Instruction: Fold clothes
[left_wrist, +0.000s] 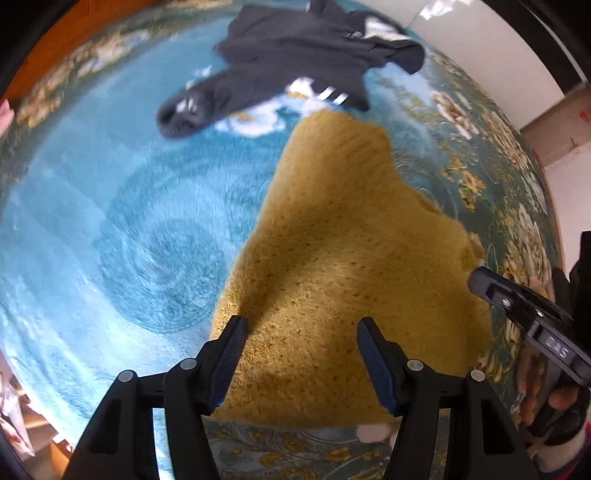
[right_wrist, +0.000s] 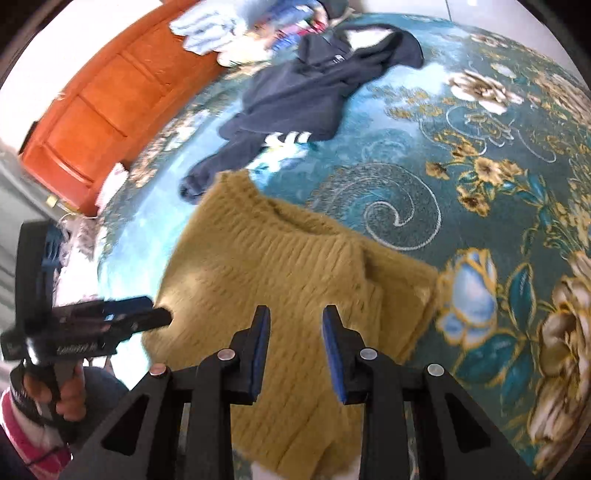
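We see mustard sweater lying on floral carpet (partly folded), dark hoodie just beyond. Left gripper jaws wide, right gripper jaws apart, both empty above sweater.

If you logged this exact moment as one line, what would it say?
task: fold clothes | left gripper: open, above yellow sweater | right gripper: open, above sweater | dark hoodie: unfolded beyond

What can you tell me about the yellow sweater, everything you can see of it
The yellow sweater is a mustard, fuzzy ribbed knit lying flat on the patterned blue carpet. A sleeve looks folded across its body on one side. Its neckline points toward the dark hoodie, which lies just beyond it. Both open grippers hover over its near edge, neither gripping it.
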